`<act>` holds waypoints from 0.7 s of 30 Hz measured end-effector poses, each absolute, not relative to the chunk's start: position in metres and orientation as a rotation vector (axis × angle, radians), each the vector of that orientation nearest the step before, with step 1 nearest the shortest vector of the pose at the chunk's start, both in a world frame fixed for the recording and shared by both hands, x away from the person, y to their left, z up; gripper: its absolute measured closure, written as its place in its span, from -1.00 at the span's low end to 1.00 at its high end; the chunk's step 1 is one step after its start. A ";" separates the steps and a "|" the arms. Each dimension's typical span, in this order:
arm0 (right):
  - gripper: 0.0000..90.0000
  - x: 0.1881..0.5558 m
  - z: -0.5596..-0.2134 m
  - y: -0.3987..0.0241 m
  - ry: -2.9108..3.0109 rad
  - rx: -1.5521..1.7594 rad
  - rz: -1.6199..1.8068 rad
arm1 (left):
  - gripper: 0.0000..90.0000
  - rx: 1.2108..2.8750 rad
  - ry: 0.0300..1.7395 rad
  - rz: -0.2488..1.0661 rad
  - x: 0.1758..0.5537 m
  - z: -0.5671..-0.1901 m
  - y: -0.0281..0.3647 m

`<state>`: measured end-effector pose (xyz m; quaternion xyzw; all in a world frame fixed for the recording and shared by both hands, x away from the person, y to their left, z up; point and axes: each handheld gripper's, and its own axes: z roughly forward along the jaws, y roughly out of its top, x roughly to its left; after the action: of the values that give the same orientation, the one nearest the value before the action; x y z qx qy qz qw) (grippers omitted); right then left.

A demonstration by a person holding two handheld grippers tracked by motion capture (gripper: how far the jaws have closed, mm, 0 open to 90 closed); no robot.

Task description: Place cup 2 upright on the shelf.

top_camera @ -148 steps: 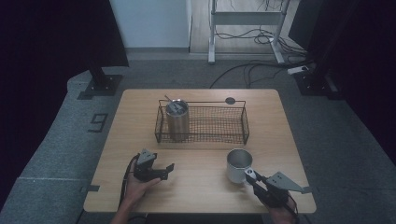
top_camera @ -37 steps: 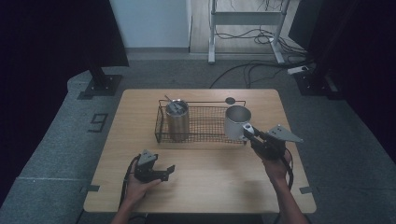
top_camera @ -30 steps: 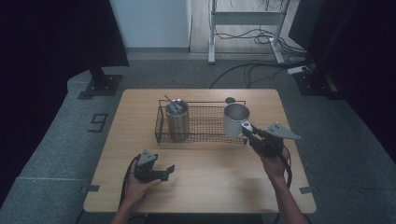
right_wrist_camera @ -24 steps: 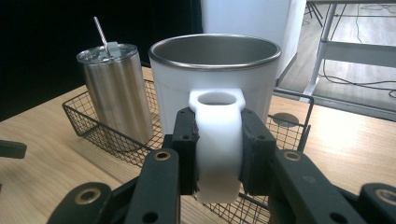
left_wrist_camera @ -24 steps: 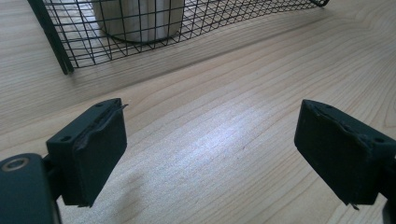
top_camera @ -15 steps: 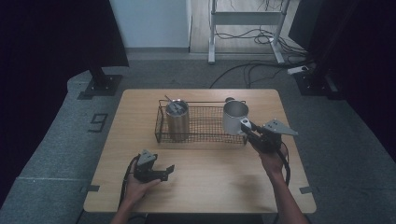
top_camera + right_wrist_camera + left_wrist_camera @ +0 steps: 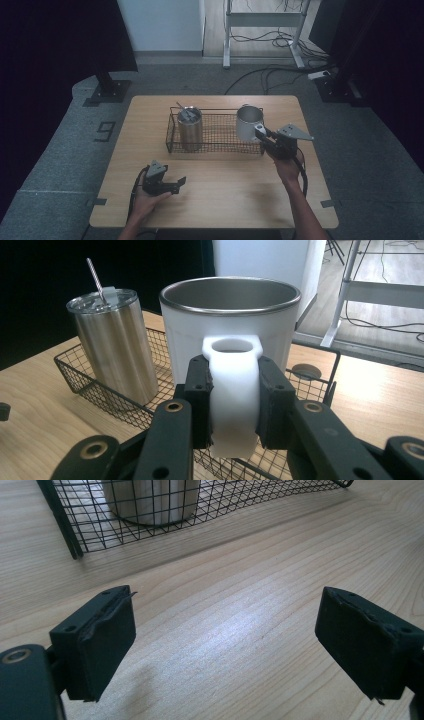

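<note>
A white mug (image 7: 248,122) with a metal rim hangs at the right end of the black wire basket (image 7: 220,148). My right gripper (image 7: 260,131) is shut on its white handle (image 7: 234,390), one pad on each side. Whether the mug (image 7: 230,320) touches the basket floor is hidden. A steel tumbler (image 7: 190,127) with lid and straw stands upright in the basket's left end. My left gripper (image 7: 180,182) rests low over the table near the front left, open, with only bare wood between its pads (image 7: 105,640).
The wooden table (image 7: 225,210) stretches between the basket and the front edge. In the left gripper view the basket (image 7: 65,525) and the tumbler's base (image 7: 150,500) lie ahead. A round cable hole (image 7: 305,371) sits behind the basket.
The mug, earlier standing on the table before the basket, now hangs in my right gripper at the basket's right end. In the last second it drifted slightly left and away. The left gripper stayed put.
</note>
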<state>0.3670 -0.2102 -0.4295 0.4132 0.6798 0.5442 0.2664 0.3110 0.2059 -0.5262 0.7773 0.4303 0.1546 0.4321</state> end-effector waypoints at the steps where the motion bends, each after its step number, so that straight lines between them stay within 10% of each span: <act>1: 0.57 0.368 -0.429 -0.210 1.837 1.115 1.471 | -0.79 1.935 1.075 0.386 0.311 -0.526 0.206; 21: 0.57 0.387 -0.433 -0.199 1.847 1.124 1.451 | -0.78 1.934 1.076 0.386 0.310 -0.526 0.208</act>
<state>0.3870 -0.1987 -0.4332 0.4162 0.6839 0.5372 0.2654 0.3105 0.2084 -0.5256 0.7761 0.4317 0.1549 0.4328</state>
